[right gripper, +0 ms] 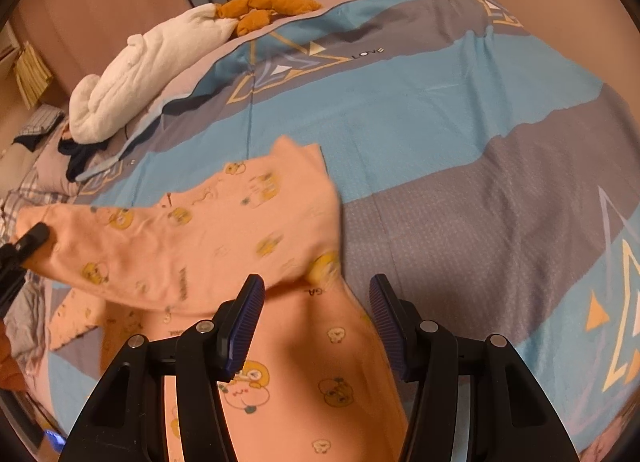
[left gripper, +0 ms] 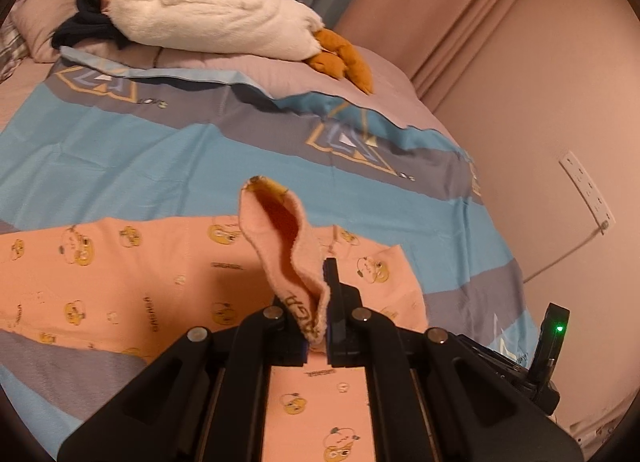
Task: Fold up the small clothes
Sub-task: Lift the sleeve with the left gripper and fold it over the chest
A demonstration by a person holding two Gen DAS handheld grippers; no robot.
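A small pink garment (left gripper: 132, 274) with yellow cartoon prints lies on the blue and grey bedspread (left gripper: 160, 158). My left gripper (left gripper: 318, 326) is shut on the garment's ribbed cuff (left gripper: 288, 238), which stands up from the jaws. In the right wrist view the garment (right gripper: 192, 246) is partly lifted, with the left gripper's tip (right gripper: 34, 236) at its far left end. My right gripper (right gripper: 316, 326) is open just above the garment's near part (right gripper: 304, 374), its jaws wide apart and empty.
A white plush goose (left gripper: 208, 10) with orange feet (left gripper: 340, 58) lies on the pillows at the head of the bed. Dark clothing (left gripper: 86, 22) lies beside it. A pink wall with a white socket strip (left gripper: 586, 190) is on the right.
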